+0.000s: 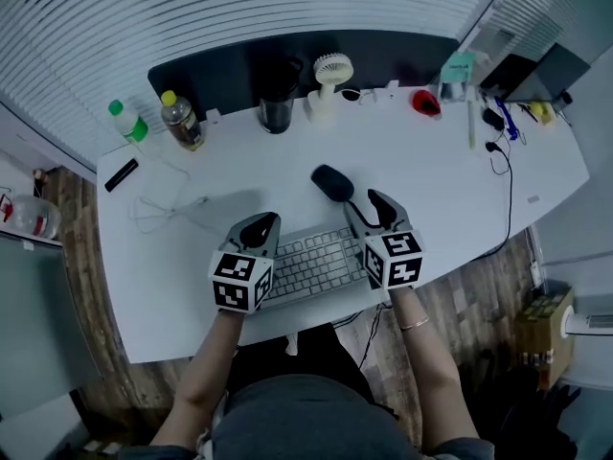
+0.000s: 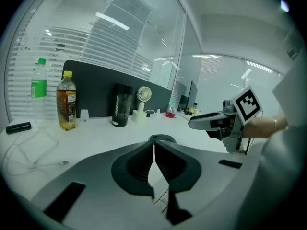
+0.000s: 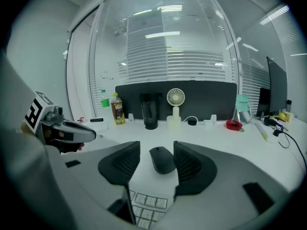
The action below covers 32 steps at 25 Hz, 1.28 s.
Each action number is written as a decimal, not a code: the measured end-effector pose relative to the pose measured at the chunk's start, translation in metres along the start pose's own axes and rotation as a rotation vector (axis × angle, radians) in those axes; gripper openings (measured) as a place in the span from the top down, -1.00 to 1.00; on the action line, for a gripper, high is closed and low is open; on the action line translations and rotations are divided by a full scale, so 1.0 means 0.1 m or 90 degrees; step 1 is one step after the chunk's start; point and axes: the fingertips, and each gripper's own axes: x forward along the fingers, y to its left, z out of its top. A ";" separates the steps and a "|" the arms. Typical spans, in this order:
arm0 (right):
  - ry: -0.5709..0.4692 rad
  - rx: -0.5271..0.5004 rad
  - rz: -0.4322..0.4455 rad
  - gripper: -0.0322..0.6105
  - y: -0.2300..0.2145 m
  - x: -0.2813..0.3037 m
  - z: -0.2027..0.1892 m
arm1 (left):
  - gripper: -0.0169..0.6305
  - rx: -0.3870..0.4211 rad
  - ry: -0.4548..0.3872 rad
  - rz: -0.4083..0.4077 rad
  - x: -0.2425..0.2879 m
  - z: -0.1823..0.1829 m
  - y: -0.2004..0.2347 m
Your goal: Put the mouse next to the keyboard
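Observation:
A black mouse (image 1: 332,182) lies on the white desk (image 1: 431,171), just beyond the top right corner of the grey keyboard (image 1: 308,262). My right gripper (image 1: 372,200) hovers over the keyboard's right end, a little to the right of the mouse and short of it. In the right gripper view the mouse (image 3: 162,161) lies between the open fingers (image 3: 125,163), with a gap on each side, and keyboard keys (image 3: 146,202) show below. My left gripper (image 1: 260,226) sits over the keyboard's left end. Its jaws meet at the tips with nothing in them (image 2: 154,150).
Along the back, before a dark divider (image 1: 215,70), stand a green-capped bottle (image 1: 127,121), a yellow-capped bottle (image 1: 180,120), a black tumbler (image 1: 278,105), a white fan (image 1: 330,80) and a red item (image 1: 425,102). A white cable (image 1: 158,211) lies left. Cables trail at the right edge (image 1: 503,161).

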 end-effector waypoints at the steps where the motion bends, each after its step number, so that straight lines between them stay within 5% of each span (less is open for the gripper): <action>1: 0.006 -0.006 0.010 0.25 -0.01 0.06 0.00 | 0.86 -0.005 0.000 0.010 0.01 0.00 0.02; 13: 0.094 -0.086 0.122 0.12 -0.07 0.69 -0.13 | 0.86 -0.035 -0.005 0.107 0.12 0.06 0.17; 32: 0.226 -0.183 0.196 -0.14 -0.01 1.21 -0.58 | 0.86 -0.078 0.001 0.196 -0.01 -0.10 0.28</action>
